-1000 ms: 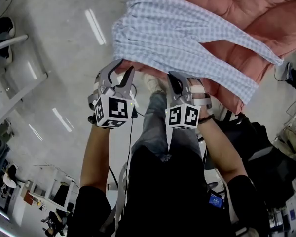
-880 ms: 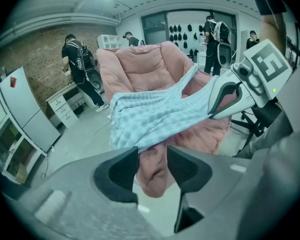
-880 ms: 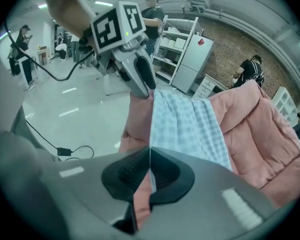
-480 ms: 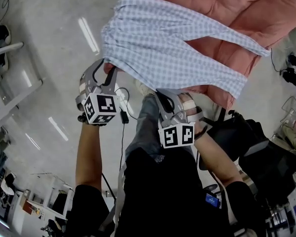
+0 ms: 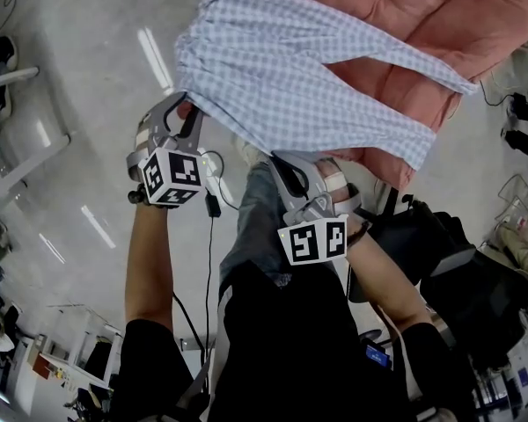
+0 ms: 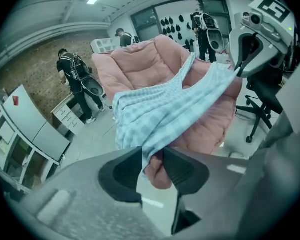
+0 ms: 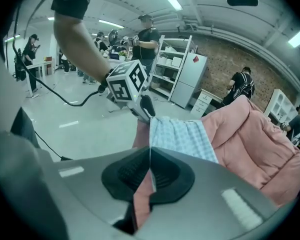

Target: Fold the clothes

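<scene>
Left claw (image 6: 152, 156), jaws just closing, grips checked shorts (image 5: 290, 69) at a corner; right claw (image 7: 149, 151) clamped on the waistband; legs drape over pink cushion (image 5: 405, 16).

We reach forward, both grippers angled downward. On our left gripper (image 5: 180, 112) the fingers have just been closing onto the checked cloth (image 5: 282, 69); on our right gripper (image 5: 279, 160) they pinch its edge, pressed together.

Head view: pink cushion (image 5: 440, 25) cut off from 12 to 2 o'clock. Right gripper (image 5: 282, 162) tips partly covered by checked garment (image 5: 282, 69). Background people (image 6: 75, 79) too small.
</scene>
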Available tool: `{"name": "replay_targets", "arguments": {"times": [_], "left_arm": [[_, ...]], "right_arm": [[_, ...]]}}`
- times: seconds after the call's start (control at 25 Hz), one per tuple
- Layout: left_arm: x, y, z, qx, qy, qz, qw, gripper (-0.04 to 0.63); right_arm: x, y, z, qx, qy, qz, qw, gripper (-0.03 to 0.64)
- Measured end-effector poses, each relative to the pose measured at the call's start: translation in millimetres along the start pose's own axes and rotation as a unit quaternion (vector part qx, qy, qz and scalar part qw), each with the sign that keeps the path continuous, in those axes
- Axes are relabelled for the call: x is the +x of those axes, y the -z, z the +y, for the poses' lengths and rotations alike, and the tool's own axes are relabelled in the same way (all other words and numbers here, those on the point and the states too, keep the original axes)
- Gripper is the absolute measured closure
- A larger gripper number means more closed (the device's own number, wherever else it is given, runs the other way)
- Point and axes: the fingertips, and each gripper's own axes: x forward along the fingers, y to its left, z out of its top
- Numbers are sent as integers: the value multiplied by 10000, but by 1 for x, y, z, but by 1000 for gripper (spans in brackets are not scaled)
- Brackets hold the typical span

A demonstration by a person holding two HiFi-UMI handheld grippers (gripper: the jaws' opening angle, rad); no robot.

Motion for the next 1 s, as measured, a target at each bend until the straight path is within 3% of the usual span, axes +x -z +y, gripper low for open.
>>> {"name": "replay_targets", "arguments": {"times": [0.36,0.8,1.0], "left_arm": [[-11,8,-6,-206,93,-14,9997,582],[-49,42,-26,-312,53,206,9993,586],[-57,67,-42,-650,-52,506,9966,587]], "right_arm": [[-3,0,7,-71,-86,0,9999,609],[-5,14,37,-194,-365,78,9991,609],[5,34,61,-231,-572,246,9978,609]]}}
